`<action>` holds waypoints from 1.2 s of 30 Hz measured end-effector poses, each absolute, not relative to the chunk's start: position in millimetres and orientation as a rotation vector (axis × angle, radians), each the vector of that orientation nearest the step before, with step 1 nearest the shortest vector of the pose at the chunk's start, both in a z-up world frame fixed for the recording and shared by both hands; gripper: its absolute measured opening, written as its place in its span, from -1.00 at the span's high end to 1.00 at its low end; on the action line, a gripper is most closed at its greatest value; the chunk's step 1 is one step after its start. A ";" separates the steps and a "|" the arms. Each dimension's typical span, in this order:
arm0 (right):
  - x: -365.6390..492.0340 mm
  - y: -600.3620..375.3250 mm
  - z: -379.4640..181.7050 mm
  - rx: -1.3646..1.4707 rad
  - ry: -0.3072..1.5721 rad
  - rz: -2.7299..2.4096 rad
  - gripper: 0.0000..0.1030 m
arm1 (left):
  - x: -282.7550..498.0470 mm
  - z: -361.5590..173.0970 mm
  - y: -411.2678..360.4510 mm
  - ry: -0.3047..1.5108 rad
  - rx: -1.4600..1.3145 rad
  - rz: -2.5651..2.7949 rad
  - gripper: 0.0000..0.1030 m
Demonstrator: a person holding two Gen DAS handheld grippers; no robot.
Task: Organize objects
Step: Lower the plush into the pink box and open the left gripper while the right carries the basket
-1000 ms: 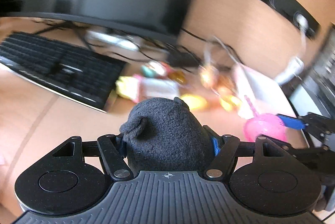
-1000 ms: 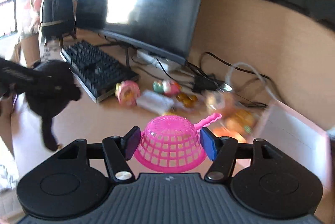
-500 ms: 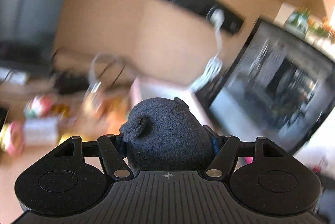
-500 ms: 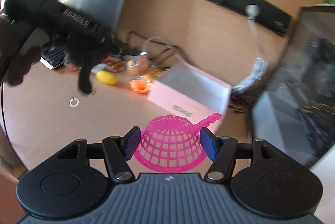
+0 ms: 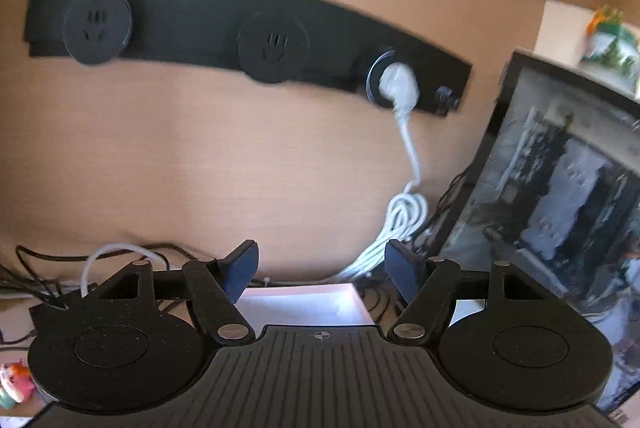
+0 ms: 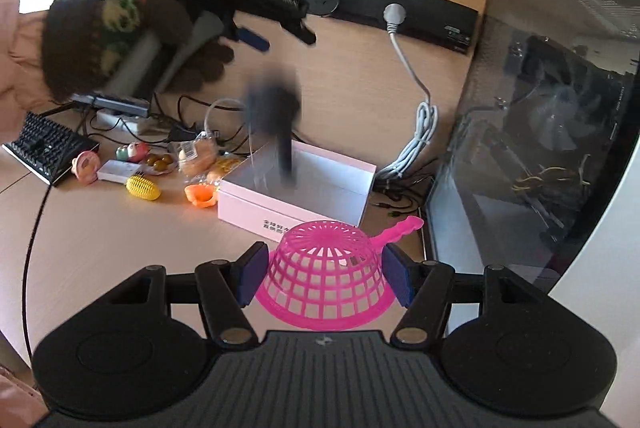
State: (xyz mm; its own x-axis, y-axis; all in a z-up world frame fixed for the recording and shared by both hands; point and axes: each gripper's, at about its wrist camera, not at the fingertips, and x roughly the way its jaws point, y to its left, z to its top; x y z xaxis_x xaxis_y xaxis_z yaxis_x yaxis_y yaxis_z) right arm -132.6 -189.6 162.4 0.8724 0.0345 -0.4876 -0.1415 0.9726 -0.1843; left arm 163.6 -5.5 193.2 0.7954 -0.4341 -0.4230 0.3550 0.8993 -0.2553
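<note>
The left hand-held gripper [image 5: 322, 270] hangs above the pink box [image 6: 298, 184], jaws apart and empty; the blurred black plush toy [image 6: 276, 112] is over the box and may catch its rim. The right hand-held gripper [image 6: 324, 274] pinches an inverted pink strainer [image 6: 324, 280], whose curved mesh could slip.

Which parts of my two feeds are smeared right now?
Right wrist view: black plush toy above the pink box is a motion smear, gloved hand soft; pink strainer sharp. Left wrist view: slight blur on the outlet strip.
</note>
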 end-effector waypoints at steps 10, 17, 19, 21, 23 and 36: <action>-115.1 -202.6 171.4 -0.216 0.467 0.140 -0.22 | 98.4 147.5 29.3 0.557 -0.278 -0.330 -0.45; -51.5 -186.6 204.5 -0.308 0.365 0.277 -0.22 | 24.9 99.8 79.3 0.675 -0.405 -0.233 -0.45; -24.4 -185.5 209.9 -0.305 0.364 0.291 -0.22 | 9.3 94.9 93.9 0.688 -0.437 -0.192 -0.45; 4.4 -184.7 213.6 -0.289 0.364 0.297 -0.22 | -2.5 92.6 105.5 0.694 -0.455 -0.150 -0.45; 32.2 -183.1 212.8 -0.273 0.359 0.301 -0.22 | -11.6 91.0 114.5 0.698 -0.458 -0.112 -0.45; 35.3 -162.7 117.3 -0.247 0.571 0.275 -0.73 | -7.8 84.6 118.4 0.724 -0.398 -0.038 -0.45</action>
State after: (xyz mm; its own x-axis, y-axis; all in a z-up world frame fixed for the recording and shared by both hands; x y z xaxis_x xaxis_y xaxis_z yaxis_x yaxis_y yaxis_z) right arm 35.3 -162.7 117.3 0.8069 0.1868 -0.5603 -0.3223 0.9342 -0.1527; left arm -7.8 118.4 84.6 0.7517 -0.1702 -0.6372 -0.1022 0.9244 -0.3676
